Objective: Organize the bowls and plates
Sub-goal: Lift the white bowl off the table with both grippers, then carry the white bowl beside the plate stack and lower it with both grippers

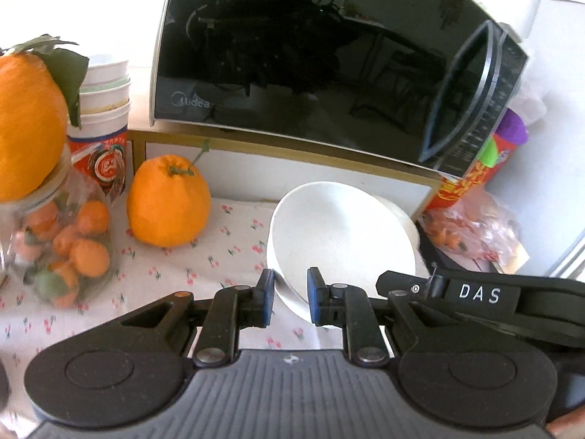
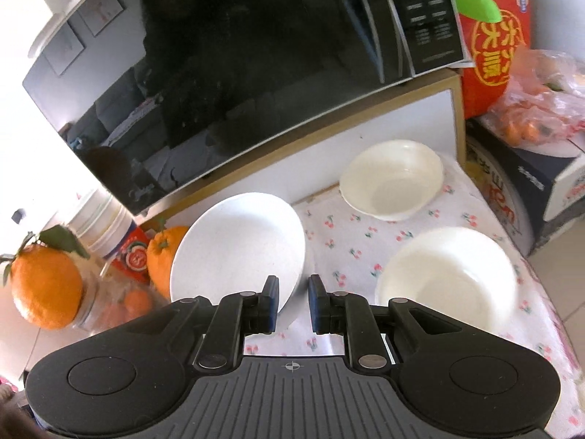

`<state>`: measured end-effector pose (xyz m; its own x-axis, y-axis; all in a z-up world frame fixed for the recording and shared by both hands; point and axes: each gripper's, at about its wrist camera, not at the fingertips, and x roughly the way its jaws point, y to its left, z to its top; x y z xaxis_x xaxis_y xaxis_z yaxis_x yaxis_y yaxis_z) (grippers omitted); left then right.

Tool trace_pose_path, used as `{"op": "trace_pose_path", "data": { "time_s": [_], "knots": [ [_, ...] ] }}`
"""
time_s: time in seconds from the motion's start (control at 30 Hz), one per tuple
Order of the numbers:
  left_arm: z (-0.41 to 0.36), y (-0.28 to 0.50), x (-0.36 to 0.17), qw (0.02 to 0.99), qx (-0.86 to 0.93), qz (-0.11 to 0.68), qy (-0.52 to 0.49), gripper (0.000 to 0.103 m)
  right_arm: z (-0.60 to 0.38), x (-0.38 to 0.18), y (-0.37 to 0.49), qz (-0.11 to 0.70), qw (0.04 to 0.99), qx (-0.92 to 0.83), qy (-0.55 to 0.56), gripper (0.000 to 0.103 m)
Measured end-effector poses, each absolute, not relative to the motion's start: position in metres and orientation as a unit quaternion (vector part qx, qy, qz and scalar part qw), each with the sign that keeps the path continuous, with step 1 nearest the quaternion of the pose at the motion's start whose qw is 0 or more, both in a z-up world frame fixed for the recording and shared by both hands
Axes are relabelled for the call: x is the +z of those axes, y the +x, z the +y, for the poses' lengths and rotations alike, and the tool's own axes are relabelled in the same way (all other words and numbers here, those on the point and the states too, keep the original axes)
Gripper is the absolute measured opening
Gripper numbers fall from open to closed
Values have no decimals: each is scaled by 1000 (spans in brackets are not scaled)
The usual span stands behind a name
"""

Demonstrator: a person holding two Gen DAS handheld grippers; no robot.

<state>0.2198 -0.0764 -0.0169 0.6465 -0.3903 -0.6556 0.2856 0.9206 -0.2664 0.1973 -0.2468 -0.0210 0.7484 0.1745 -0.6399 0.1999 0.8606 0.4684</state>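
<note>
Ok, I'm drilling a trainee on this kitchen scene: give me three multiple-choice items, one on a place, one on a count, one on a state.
1. Where does the leafy orange sit?
A. on the jar
B. inside a cup
C. on the floor

2. How many bowls stand on the cloth in the right wrist view?
A. one
B. two
C. four

3. The microwave door is:
A. shut
B. wide open
C. removed

Answers: 1 A, it rests on the jar's top; 2 B, one far and one near; 3 A, the dark door lies flush with the front.
</note>
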Motion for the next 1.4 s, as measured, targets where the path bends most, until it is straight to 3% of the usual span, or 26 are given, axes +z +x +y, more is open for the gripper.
{"op": "trace_pose_path", "data": {
  "time_s": [0.63, 1.4],
  "knots": [
    [-86, 119, -15, 882, -239, 401, -70, 17, -267, 14, 84, 357, 901, -39, 245, 17],
    [-98, 60, -44, 856, -290, 428, -27, 17, -281, -31, 25, 412, 883, -39, 222, 18]
  ]
}}
